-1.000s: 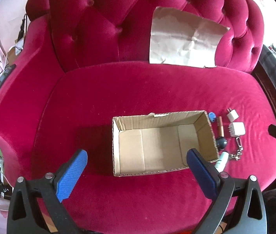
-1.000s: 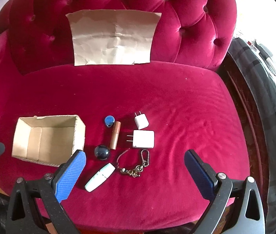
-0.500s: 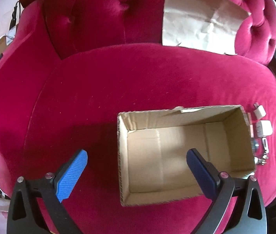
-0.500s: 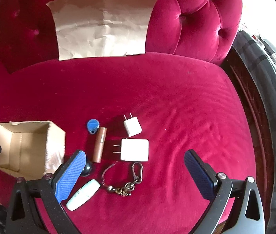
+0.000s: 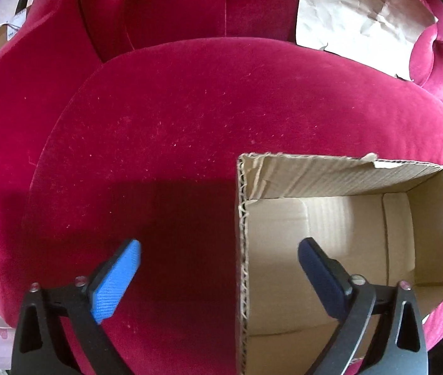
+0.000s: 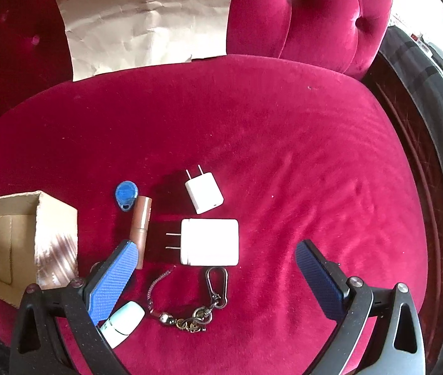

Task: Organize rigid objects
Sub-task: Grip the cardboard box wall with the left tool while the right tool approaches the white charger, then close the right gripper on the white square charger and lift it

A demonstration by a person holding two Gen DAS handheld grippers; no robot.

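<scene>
The cardboard box (image 5: 331, 234) sat empty on the red sofa seat (image 6: 284, 125), the wide-open, empty left gripper (image 5: 218, 250) straddling its left wall. Right of it lay a blue tag (image 6: 125, 194), brown tube (image 6: 140, 225), two white chargers (image 6: 209, 242) and a keychain (image 6: 196, 306). The right gripper (image 6: 215, 250) gaped empty above them, half hiding a white object (image 6: 124, 322), perhaps a tube.

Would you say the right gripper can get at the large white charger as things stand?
Probably yes. The right gripper is open and the large white charger lies flat between its fingers, with nothing on top; only the keychain lies close beside it.
</scene>
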